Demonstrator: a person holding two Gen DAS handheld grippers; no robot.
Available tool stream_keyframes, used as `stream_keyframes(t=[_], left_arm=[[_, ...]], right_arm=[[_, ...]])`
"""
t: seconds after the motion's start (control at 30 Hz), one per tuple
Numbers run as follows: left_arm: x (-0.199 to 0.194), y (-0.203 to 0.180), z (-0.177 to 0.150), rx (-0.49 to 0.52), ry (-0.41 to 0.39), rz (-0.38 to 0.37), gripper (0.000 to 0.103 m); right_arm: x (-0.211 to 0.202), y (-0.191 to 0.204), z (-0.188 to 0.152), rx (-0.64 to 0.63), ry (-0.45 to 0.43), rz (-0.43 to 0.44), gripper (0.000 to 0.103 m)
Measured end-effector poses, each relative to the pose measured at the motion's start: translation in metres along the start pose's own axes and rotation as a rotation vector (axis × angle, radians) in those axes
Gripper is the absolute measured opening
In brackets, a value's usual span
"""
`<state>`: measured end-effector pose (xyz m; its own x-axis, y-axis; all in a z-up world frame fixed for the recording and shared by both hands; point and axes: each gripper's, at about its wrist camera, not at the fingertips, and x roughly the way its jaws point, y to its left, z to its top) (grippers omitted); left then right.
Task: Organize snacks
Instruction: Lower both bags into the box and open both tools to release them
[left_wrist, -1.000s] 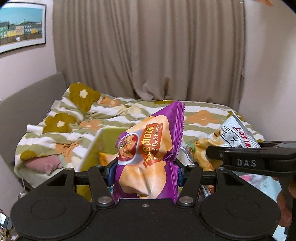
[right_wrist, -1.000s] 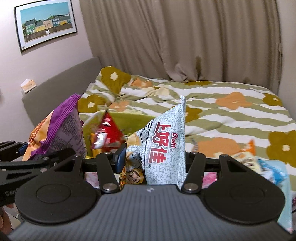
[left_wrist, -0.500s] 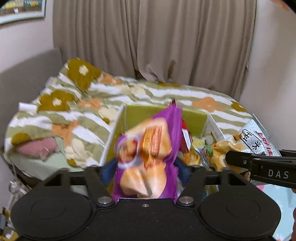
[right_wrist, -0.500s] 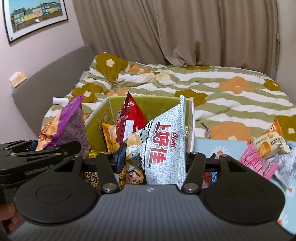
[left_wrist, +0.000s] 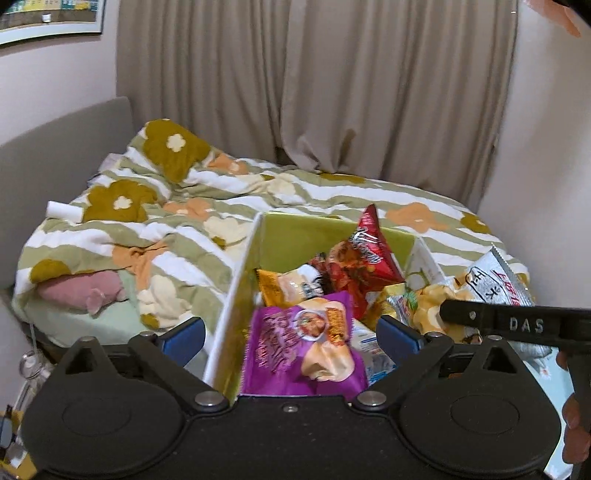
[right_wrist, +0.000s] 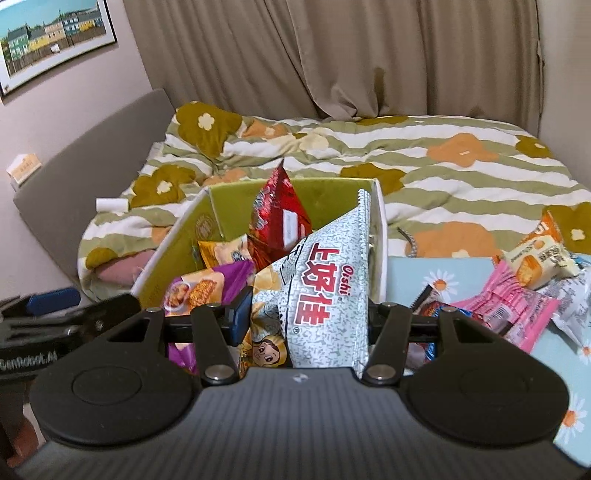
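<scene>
A purple snack bag (left_wrist: 303, 343) lies loose in the green-lined cardboard box (left_wrist: 295, 236), on top of other packs. My left gripper (left_wrist: 291, 332) hovers over it with its jaws opening, and the blue pads stand wide apart, clear of the bag. My right gripper (right_wrist: 306, 314) is shut on a white Oishi chip bag (right_wrist: 325, 291), held upright at the box's near right corner (right_wrist: 376, 206). A red bag (right_wrist: 277, 218) stands in the box behind it. The purple bag (right_wrist: 199, 291) also shows in the right wrist view.
The box sits on a bed with a green striped floral duvet (left_wrist: 147, 229). A pink pack (right_wrist: 509, 306), a biscuit pack (right_wrist: 539, 262) and other loose snacks lie on a pale blue daisy cloth (right_wrist: 424, 273) to the right. Curtains and walls close off the back.
Both grippers moved forward over the box. The left jaws opened and let go of the purple bag, which dropped flat into the box. The right gripper kept its grip on the Oishi bag.
</scene>
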<state>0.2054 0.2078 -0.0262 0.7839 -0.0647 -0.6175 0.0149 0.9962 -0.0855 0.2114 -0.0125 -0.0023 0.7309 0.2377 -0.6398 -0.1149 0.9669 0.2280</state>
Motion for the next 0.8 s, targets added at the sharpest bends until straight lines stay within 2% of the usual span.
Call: stream_keyframes(t=[0.2, 0.23, 0.3, 0.33, 0.8], left_arm=[[0.002, 0.005, 0.001, -0.014, -0.003, 0.038, 0.101], [0.003, 0.005, 0.001, -0.017, 0.0, 0.039, 0.101], [0.005, 0.003, -0.001, -0.012, 0.008, 0.042, 0.101], [0.006, 0.003, -0.002, -0.008, 0.012, 0.045, 0.101], [0.007, 0.001, -0.008, 0.0, 0.024, 0.051, 0.101]], right_arm=[[0.013, 0.011, 0.003, -0.01, 0.015, 0.03, 0.071], [0.015, 0.012, 0.003, -0.01, 0.016, 0.026, 0.074], [0.02, 0.012, 0.001, -0.008, 0.026, 0.037, 0.099], [0.022, 0.011, 0.0, 0.0, 0.031, 0.052, 0.103], [0.006, 0.002, -0.005, -0.031, -0.048, 0.071, 0.103]])
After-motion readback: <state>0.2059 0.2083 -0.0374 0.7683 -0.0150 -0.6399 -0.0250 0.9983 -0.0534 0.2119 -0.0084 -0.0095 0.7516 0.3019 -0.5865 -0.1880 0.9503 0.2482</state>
